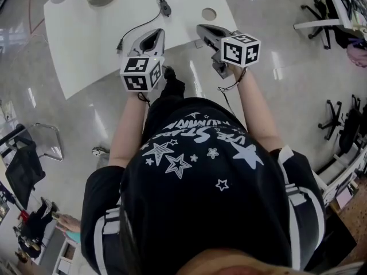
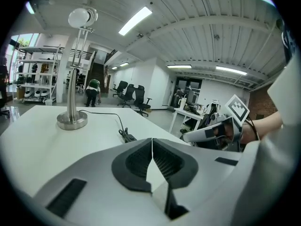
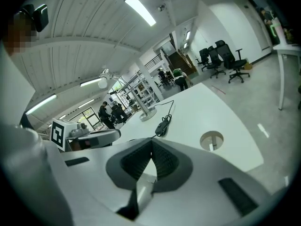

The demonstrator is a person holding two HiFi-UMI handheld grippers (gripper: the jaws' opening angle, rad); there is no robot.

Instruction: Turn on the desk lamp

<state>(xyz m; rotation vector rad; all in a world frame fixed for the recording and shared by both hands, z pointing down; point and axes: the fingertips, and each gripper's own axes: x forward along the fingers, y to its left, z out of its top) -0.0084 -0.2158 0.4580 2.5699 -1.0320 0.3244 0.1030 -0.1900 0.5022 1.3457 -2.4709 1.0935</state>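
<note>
Left gripper view: desk lamp (image 2: 72,91) stands upright; left gripper (image 2: 151,144), right gripper (image 3: 151,153) jaws closed, empty.

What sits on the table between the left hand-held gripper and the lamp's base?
Just the lamp's black cord and its inline switch on bare white table, seen in the left gripper view.

Just one bit of lettering on show: white curved print among white outlined stars across the person's black shirt (image 1: 200,148), near in the head view, where the word "STARS" can just be made out and the smaller line beyond it is too warped to read.
</note>
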